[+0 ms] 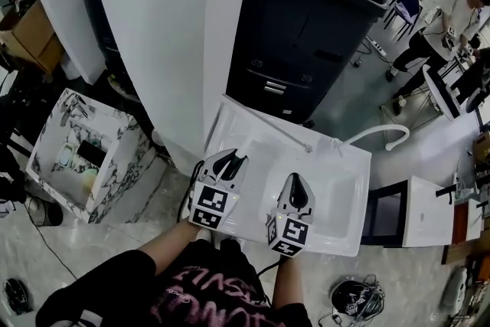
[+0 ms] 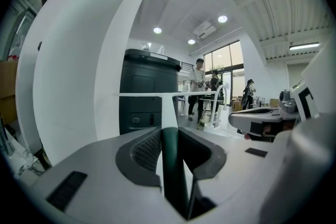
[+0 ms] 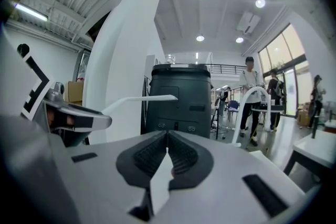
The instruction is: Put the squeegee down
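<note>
If the left gripper (image 1: 232,163) lets go from this height, the squeegee (image 2: 173,176) probably drops blade-first and clatters or skids in the white basin (image 1: 337,195). Its long crossbar could also snag the faucet (image 1: 379,135). Left jaws clamp narrow on the dark green handle; white stem and crossbar stick forward over the basin, apparently not resting on it. Right gripper (image 1: 296,193) just beside, jaws pressed together, nothing between them. Both point away from the body, roughly level, forearms low at the near rim.
</note>
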The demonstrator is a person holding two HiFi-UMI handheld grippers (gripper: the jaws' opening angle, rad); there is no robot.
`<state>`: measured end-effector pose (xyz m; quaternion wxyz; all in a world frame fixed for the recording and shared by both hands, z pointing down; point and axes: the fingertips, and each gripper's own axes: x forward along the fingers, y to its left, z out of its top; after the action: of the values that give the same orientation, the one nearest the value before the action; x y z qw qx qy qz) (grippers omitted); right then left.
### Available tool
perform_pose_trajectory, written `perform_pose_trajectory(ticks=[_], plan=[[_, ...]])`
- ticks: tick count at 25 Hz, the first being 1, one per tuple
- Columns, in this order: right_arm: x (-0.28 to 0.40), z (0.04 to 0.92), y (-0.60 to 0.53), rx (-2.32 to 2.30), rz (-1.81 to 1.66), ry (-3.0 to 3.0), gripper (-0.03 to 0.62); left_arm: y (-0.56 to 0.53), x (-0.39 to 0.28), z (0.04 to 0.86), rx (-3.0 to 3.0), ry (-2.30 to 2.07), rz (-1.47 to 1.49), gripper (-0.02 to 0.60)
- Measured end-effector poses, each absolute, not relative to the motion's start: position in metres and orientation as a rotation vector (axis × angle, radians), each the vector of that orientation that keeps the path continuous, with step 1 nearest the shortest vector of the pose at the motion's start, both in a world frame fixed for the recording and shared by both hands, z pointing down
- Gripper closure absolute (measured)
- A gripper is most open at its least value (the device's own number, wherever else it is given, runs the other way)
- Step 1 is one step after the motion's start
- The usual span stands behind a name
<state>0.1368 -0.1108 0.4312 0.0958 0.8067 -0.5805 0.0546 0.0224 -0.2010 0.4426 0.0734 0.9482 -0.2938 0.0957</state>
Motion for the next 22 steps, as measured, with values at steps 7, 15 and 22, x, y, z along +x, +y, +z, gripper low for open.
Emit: perform_pose_trajectory(ticks=[7, 15, 22], plan=[[0.151, 0.427, -0.112, 2.377, 0.141, -1.746, 0.571, -0.203, 0.034, 0.436, 2.842, -0.932, 0.275, 0.488], [0.165, 0.421, -0.116, 2.357, 0.119, -1.794, 0.572, -0.205, 0.040, 0.427, 2.838, -1.000, 0.264, 0.488], [0.174, 0.423, -0.114, 2.364, 0.149, -1.828, 0.571, -0.206, 0.046, 0.422, 2.839, -1.047, 0.277, 0.487]])
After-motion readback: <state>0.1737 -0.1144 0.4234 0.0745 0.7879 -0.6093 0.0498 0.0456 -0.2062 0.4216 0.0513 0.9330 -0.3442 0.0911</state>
